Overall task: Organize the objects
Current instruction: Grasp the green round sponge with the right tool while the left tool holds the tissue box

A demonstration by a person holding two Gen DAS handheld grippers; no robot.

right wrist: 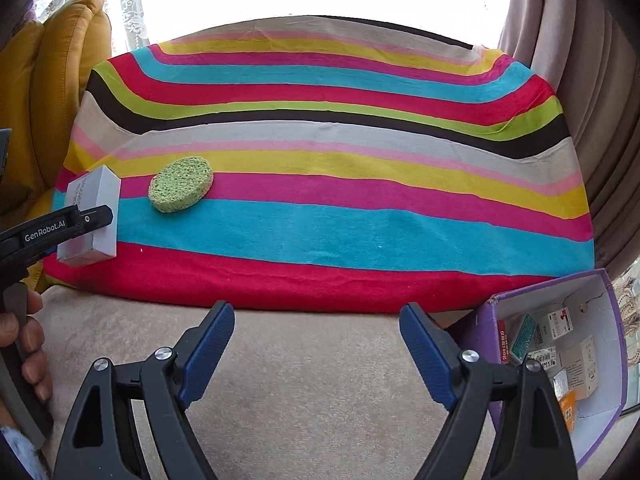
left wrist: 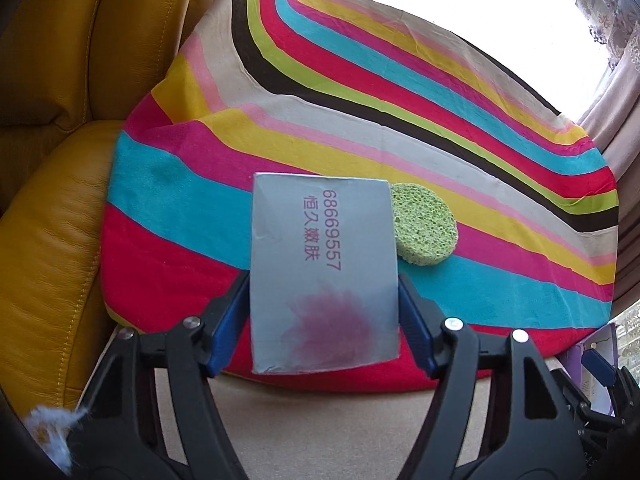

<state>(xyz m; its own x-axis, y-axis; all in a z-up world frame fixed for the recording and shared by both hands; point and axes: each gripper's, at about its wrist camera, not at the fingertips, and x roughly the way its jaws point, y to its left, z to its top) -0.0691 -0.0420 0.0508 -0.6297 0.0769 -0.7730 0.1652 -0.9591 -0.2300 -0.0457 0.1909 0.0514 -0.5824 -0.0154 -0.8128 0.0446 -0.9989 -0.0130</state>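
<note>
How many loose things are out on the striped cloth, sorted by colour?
Grey: 1, the grey box, held between the left gripper jaws.
Green: 1, the round sponge, lying on the striped cloth.
Total: 2

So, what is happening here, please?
A person is tidying small items with two handheld grippers. The left gripper has its jaws closed on a grey box and holds it over the striped cloth. A green sponge lies on the cloth beside the box. The right gripper is open and empty. To its right stands a purple box that already holds several small packages.
</note>
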